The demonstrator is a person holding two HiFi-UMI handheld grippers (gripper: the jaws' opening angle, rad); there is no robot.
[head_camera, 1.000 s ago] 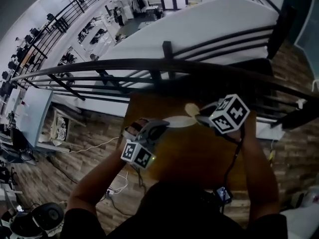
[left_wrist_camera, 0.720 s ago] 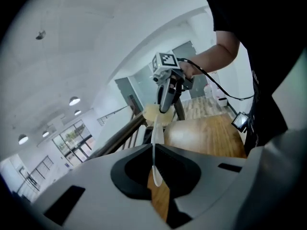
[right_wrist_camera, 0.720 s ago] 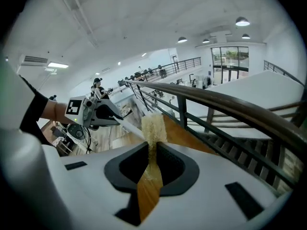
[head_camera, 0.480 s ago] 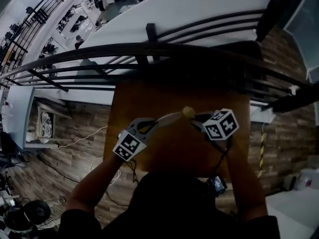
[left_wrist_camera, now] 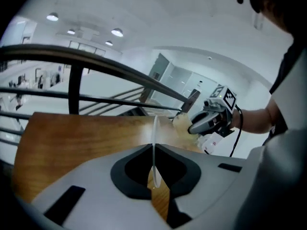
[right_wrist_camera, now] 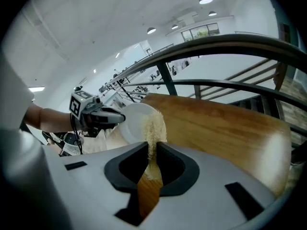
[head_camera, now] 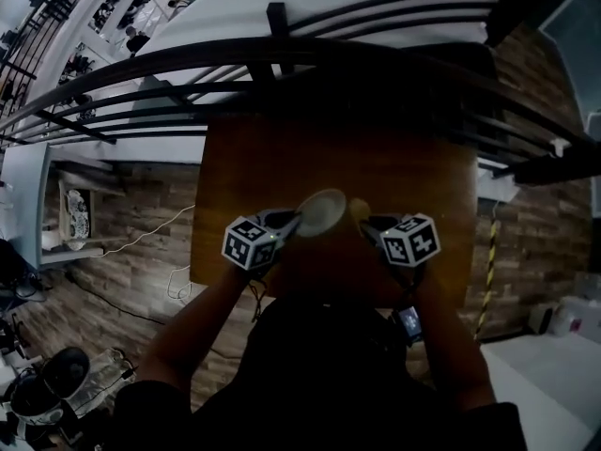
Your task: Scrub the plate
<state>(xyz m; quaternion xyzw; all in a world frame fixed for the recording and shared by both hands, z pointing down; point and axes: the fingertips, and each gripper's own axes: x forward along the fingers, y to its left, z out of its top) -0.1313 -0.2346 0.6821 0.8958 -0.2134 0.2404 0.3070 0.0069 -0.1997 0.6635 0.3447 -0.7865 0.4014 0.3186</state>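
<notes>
Plate on edge, sponge just beside its face

My left gripper pinches the plate by its rim above the table. My right gripper, jaws clamped on the sponge, sits just right of it.

Your forearms reach up from the lower frame. At centre, your left gripper jaws pinch the plate; your right gripper jaws clamp the sponge.

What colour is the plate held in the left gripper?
White. The plate shows best in the right gripper view.
</notes>
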